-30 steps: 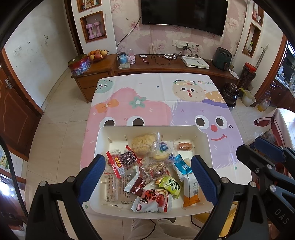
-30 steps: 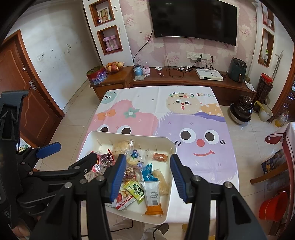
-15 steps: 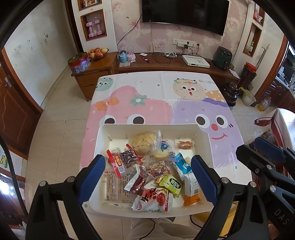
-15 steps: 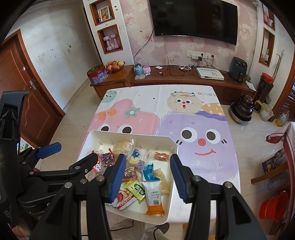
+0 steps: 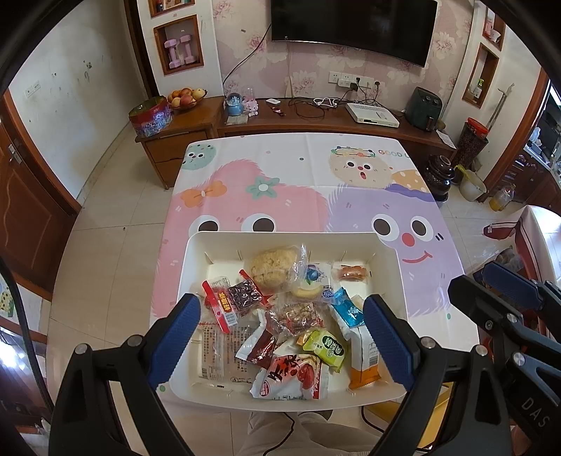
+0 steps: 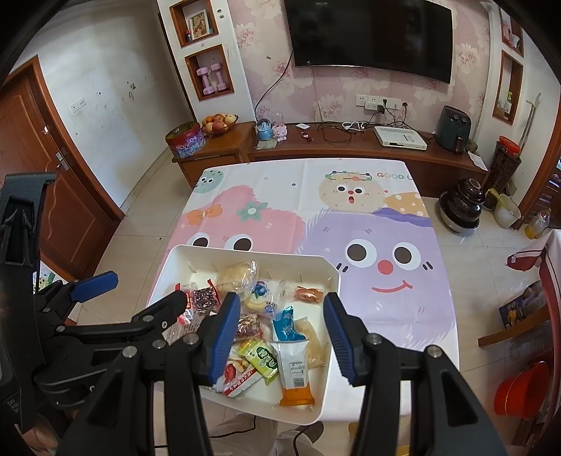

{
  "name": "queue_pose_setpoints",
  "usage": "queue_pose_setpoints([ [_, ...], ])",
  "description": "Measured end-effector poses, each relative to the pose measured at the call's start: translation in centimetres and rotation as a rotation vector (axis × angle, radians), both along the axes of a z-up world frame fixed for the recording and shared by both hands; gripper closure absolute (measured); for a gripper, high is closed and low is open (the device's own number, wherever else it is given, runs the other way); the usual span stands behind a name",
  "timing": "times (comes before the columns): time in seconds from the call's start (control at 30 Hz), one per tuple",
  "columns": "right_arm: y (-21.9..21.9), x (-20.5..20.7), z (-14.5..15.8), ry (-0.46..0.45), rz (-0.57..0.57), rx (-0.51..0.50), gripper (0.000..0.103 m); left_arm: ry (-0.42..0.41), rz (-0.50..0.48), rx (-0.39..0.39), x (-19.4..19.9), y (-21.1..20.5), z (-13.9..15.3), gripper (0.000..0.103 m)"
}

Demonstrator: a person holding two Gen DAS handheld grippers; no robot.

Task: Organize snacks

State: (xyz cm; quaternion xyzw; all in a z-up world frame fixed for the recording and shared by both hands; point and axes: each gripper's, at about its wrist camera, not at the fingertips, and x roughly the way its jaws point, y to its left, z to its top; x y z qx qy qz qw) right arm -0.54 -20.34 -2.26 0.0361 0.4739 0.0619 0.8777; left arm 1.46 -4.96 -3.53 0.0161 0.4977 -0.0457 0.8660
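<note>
A white tray [image 5: 196, 252] heaped with wrapped snacks sits at the near edge of a table covered by a cartoon tablecloth [image 5: 280, 182], at six o'clock in both wrist views, as two hand-held claws hang above it. The left claw [image 5: 282, 333] stands open, its blue pads spread to either side of the pile and touching nothing. The right claw [image 6: 282, 336] is open too, with nothing between its pads; from this camera the left claw shows at nine o'clock. Inside the tray, a round crumbly cake in clear wrap [image 5: 275, 268] lies at twelve o'clock, a small orange-brown pastry [image 5: 350, 273] at two o'clock, a red strip packet [image 5: 219, 303] at nine o'clock. A blue packet [image 5: 349, 310] and a white-and-orange packet [image 5: 363, 354] lie along the right side, a green packet [image 5: 326, 349] just beside them, and a red-and-white bag [image 5: 291, 377] at six o'clock against the near wall. Beyond the table, a wall-mounted television [image 5: 354, 26] hangs at twelve o'clock, and a fruit bowl [image 5: 186, 98] rests on a wooden cabinet at eleven o'clock.
</note>
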Motion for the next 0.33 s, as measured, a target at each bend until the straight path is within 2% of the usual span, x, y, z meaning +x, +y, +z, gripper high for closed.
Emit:
queue_pose_setpoints([
  [0.33, 0.10, 0.04, 0.02, 0.000, -0.001, 0.001, 0.053, 0.001, -0.002, 0.001, 0.16, -0.04, 0.07, 0.010],
])
